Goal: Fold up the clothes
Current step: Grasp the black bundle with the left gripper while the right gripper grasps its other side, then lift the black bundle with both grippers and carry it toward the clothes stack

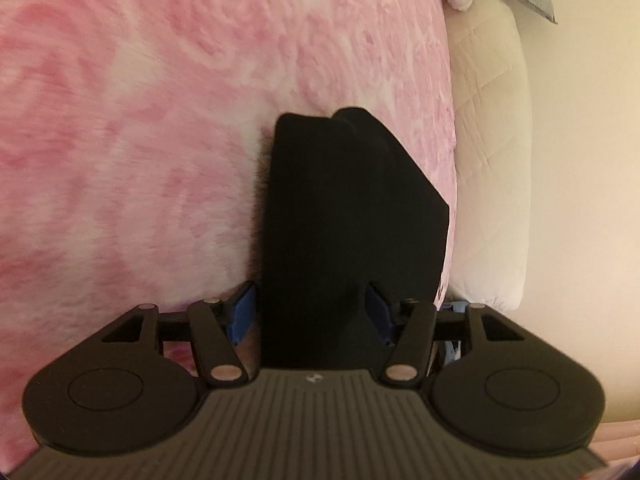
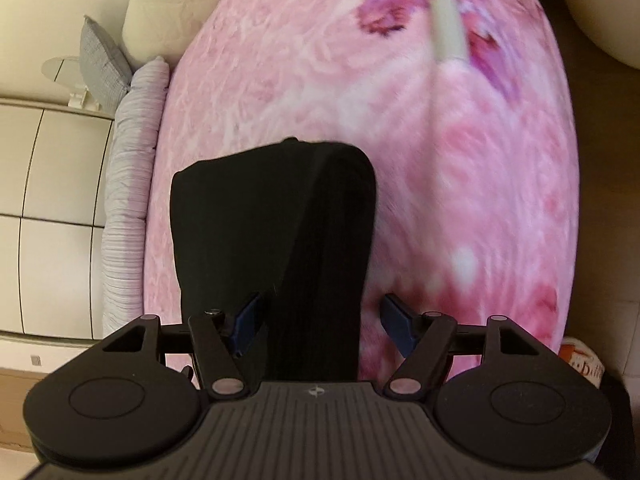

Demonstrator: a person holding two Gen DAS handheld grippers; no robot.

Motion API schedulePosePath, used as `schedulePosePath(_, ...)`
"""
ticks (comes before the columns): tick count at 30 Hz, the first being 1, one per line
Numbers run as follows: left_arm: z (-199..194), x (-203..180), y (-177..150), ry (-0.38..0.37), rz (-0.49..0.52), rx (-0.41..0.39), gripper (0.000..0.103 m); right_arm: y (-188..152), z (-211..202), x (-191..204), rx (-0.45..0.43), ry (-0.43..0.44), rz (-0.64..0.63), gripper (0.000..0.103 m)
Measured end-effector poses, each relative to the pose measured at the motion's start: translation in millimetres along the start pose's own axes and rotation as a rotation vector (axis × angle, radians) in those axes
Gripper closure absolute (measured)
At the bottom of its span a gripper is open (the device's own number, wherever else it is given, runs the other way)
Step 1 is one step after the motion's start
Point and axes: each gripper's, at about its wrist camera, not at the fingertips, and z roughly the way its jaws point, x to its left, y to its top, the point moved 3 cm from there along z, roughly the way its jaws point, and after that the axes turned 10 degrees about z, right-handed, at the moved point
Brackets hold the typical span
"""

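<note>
Pink rose-print plush blanket (image 1: 160, 120) covers the bed, folded black knit garment (image 1: 344, 208) lying on it near its edge, my left gripper (image 1: 310, 312) and right gripper (image 2: 322, 324) both spread wide, garment between the fingers.

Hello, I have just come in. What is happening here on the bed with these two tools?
A person is folding clothes on a bed covered by a fluffy pink rose-patterned blanket, with a handheld gripper in each hand. A black fabric garment runs between the blue fingers of both grippers. The left gripper and the right gripper both have their jaws spread apart around the cloth, not pinched on it. The garment looks like a narrow folded strip.
</note>
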Motion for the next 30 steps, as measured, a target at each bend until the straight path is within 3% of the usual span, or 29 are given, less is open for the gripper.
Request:
schedulePosePath(3,9,-3,2,-0.005,-0.005,-0.004,0.05,7,11,7,0.007,0.011,-0.023,0.041)
schedulePosePath(9,19,-3,2,-0.021,-0.024,-0.028,0.051,22,33,20,0.022,0.033,-0.069,0.037)
schedulePosePath(13,26,-4,3,-0.013,-0.024,-0.04,0.067,31,47,28,0.031,0.048,-0.1,0.037)
schedulePosePath(15,26,-7,2,-0.003,-0.014,-0.051,0.079,32,49,32,0.037,0.035,-0.134,0.059)
schedulePosePath(17,24,-14,0,0.0,0.007,-0.072,0.083,36,50,35,0.066,0.051,-0.117,0.071)
schedulePosePath(19,17,-26,-3,-0.001,0.025,-0.097,0.084,38,49,47,0.087,0.033,-0.168,0.074)
schedulePosePath(22,1,-42,-5,-0.029,0.023,-0.159,0.084,42,44,65,0.13,0.045,-0.172,0.077)
schedulePosePath(26,-49,-63,-10,-0.055,-0.016,-0.282,0.084,43,36,98,0.203,0.087,-0.136,0.078)
schedulePosePath(30,-118,-82,-22,-0.068,-0.058,-0.429,0.084,21,30,149,0.323,0.131,-0.142,0.078)
